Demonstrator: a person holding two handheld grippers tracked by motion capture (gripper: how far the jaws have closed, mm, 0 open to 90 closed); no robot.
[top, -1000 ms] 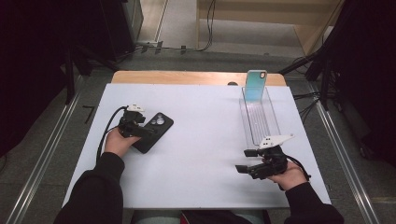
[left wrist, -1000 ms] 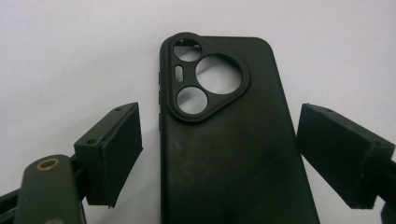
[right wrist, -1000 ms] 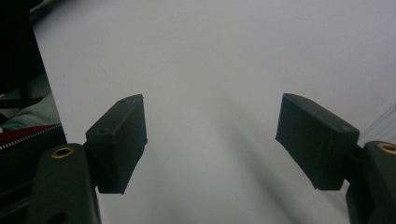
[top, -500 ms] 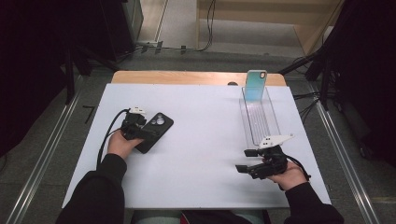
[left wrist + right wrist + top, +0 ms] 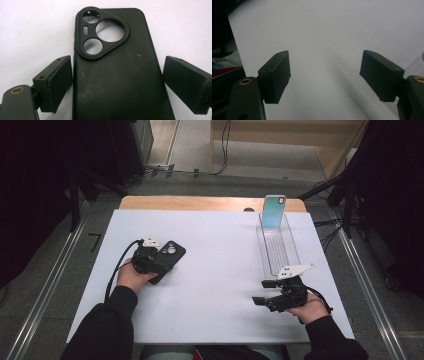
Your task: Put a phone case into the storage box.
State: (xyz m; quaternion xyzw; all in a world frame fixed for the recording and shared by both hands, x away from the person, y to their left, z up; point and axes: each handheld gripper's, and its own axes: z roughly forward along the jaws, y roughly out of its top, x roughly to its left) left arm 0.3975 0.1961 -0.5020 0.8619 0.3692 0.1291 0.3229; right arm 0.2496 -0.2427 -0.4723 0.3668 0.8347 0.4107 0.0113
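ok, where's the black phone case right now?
High view: black phone case lies on the table's left side, between the left gripper's open jaws.

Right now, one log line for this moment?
left gripper: jaws just opening, astride black phone case | right gripper: open, empty | teal case: upright in clear tray

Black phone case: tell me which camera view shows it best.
The left gripper view. The black phone case lies close up there, with its camera cutouts sharp and a gap beside each pad. The high view shows it small on the table, partly under the left hand-held gripper. The right gripper view faces bare tabletop.
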